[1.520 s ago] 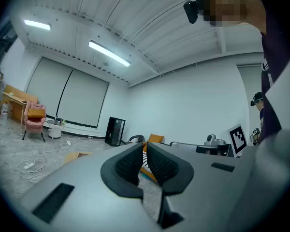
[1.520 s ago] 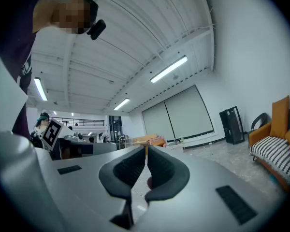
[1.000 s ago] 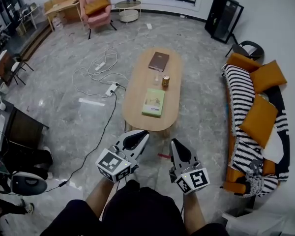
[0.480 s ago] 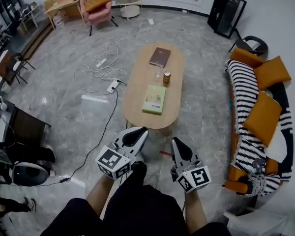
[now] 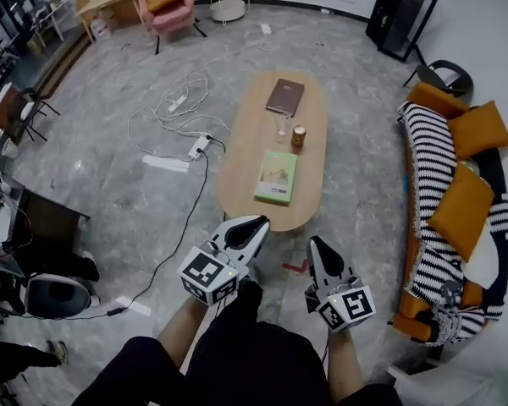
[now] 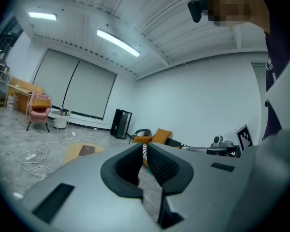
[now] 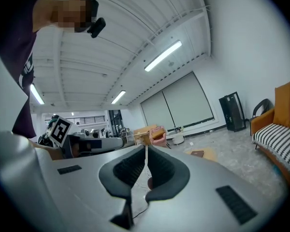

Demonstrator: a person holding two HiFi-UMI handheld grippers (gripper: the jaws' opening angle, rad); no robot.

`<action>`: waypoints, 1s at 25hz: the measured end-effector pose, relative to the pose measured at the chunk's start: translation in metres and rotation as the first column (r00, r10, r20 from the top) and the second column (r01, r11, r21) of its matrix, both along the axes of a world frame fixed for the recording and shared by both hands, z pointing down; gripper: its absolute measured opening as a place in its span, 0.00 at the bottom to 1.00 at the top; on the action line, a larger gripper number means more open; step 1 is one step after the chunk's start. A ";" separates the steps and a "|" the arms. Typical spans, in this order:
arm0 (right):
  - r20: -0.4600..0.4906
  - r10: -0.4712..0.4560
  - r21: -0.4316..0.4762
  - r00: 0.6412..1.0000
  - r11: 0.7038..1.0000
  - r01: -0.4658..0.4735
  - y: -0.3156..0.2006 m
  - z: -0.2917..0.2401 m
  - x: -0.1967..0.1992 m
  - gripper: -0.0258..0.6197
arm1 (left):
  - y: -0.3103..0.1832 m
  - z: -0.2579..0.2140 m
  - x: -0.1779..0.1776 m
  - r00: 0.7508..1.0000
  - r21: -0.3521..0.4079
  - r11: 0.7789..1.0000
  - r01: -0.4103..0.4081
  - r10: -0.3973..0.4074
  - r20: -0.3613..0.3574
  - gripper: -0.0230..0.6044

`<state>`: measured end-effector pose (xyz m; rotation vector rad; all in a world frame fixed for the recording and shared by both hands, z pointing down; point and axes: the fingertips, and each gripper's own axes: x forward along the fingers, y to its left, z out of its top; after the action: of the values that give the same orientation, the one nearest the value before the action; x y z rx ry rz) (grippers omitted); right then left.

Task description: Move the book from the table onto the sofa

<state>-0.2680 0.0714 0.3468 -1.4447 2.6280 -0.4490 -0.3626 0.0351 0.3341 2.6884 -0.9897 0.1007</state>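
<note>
A green book (image 5: 276,177) lies on the near half of the oval wooden table (image 5: 241,163). A brown book (image 5: 285,96) lies at its far end, and also shows in the left gripper view (image 6: 86,150) and the right gripper view (image 7: 197,153). The striped sofa (image 5: 432,184) with orange cushions (image 5: 461,210) stands to the right. My left gripper (image 5: 256,224) (image 6: 144,146) and right gripper (image 5: 315,244) (image 7: 145,149) hover side by side just short of the table's near end, both shut and holding nothing.
A can (image 5: 299,136) and a small glass (image 5: 281,125) stand between the two books. Cables and a power strip (image 5: 193,149) lie on the floor left of the table. A small red object (image 5: 295,267) lies on the floor between the grippers. A black chair (image 5: 447,79) stands beyond the sofa.
Both grippers have moved forward toward the table's near end, and the table now sits closer in the head view. The jaws stay shut.
</note>
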 end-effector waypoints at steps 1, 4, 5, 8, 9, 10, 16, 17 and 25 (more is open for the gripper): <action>0.000 0.002 -0.006 1.000 1.000 -0.002 -0.010 0.001 -0.005 0.10 | -0.010 0.001 -0.004 1.000 -0.003 1.000 -0.004 0.004 0.000 0.09; 0.002 0.014 -0.021 1.000 1.000 -0.014 -0.040 0.004 -0.021 0.10 | -0.037 0.008 -0.021 1.000 -0.019 1.000 -0.014 0.014 -0.002 0.09; 0.002 0.017 -0.023 1.000 1.000 -0.017 -0.049 0.005 -0.027 0.10 | -0.046 0.011 -0.027 1.000 -0.026 1.000 -0.016 0.016 -0.004 0.09; -0.004 0.023 -0.032 1.000 0.999 -0.023 -0.076 0.007 -0.045 0.10 | -0.073 0.014 -0.045 1.000 -0.040 0.999 -0.023 0.022 -0.012 0.09; -0.007 0.026 -0.037 1.000 0.999 -0.026 -0.084 0.008 -0.049 0.10 | -0.081 0.014 -0.050 1.000 -0.043 0.999 -0.026 0.026 -0.014 0.09; -0.010 0.030 -0.043 0.999 0.999 -0.031 -0.091 0.009 -0.053 0.10 | -0.088 0.015 -0.054 0.999 -0.046 0.998 -0.031 0.030 -0.017 0.09; -0.024 0.063 -0.060 0.998 0.996 -0.064 -0.120 0.011 -0.066 0.10 | -0.120 0.021 -0.073 0.999 -0.068 0.997 -0.044 0.042 -0.031 0.09; -0.028 0.064 -0.065 0.998 0.996 -0.066 -0.122 0.013 -0.067 0.10 | -0.123 0.022 -0.074 0.998 -0.071 0.997 -0.043 0.041 -0.037 0.09; -0.041 0.083 -0.091 0.996 0.992 -0.086 -0.146 0.025 -0.053 0.10 | -0.147 0.041 -0.067 0.998 -0.112 0.993 -0.049 0.045 -0.035 0.09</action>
<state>-0.3213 -0.0745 0.3720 -1.5997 2.5937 -0.5463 -0.4295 -0.1117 0.3754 2.6026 -0.8845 0.1185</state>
